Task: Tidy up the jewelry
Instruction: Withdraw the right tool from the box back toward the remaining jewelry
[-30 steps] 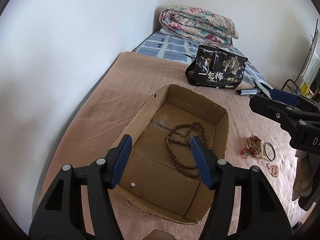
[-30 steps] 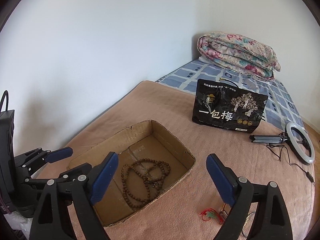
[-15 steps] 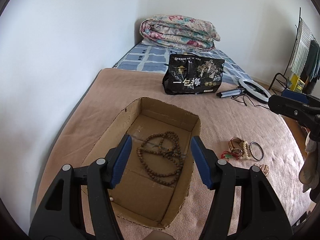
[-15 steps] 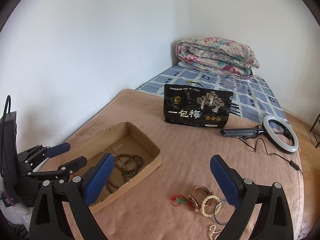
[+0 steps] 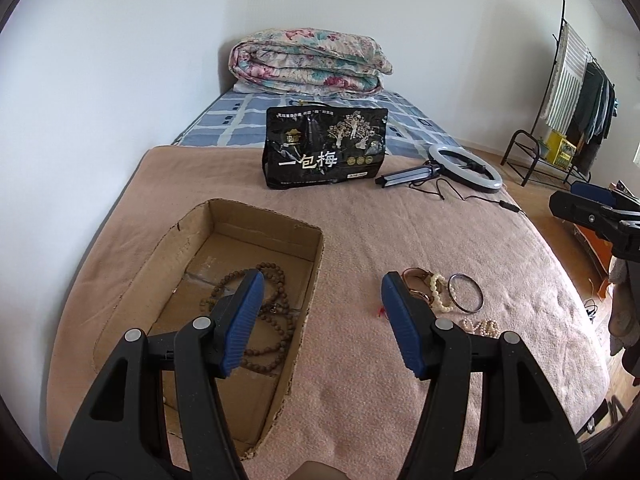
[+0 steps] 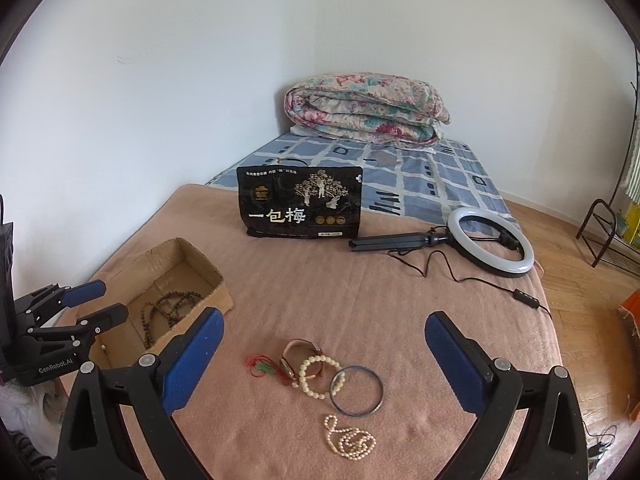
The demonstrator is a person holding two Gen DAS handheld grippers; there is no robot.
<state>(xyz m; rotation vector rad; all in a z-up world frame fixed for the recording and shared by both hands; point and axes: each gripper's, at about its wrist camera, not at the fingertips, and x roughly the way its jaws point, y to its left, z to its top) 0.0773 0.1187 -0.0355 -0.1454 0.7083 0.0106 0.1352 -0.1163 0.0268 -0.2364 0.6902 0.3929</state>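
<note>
Lying on a pinkish-brown blanket spread over the bed (image 6: 360,292), the items are as follows:

1. Shallow open brown cardboard box (image 6: 216,280), at the left of the blanket; inside it a long string of dark brown wooden beads (image 6: 172,306) in loose coils, and one small white bead (image 6: 105,347) apart on the box floor

2. Loose jewellery on the blanket, right of the box and well apart from it: red and green knotted cord (image 6: 262,366); brown-strapped wristwatch (image 6: 298,350), touching a cream bead bracelet (image 6: 316,372); thin dark metal bangle (image 6: 357,391), overlapping that bracelet's edge; small pearl necklace (image 6: 352,438), heaped nearest the camera

3. Black snack bag with white Chinese lettering (image 6: 302,208), standing upright further back

4. White ring light on a folded black tripod (image 6: 490,242), lying flat, cable trailing

5. Folded floral quilt (image 6: 364,110), on the blue checked sheet at the head of the bed

Left tool (image 5: 322,320): released, blue pads part-spread, nothing between them; over the box's near right edge

Right tool (image 6: 324,360): jaws opening, almost fully wide, nothing gripped; above the loose jewellery, the pieces lying in the gap on the blanket
</note>
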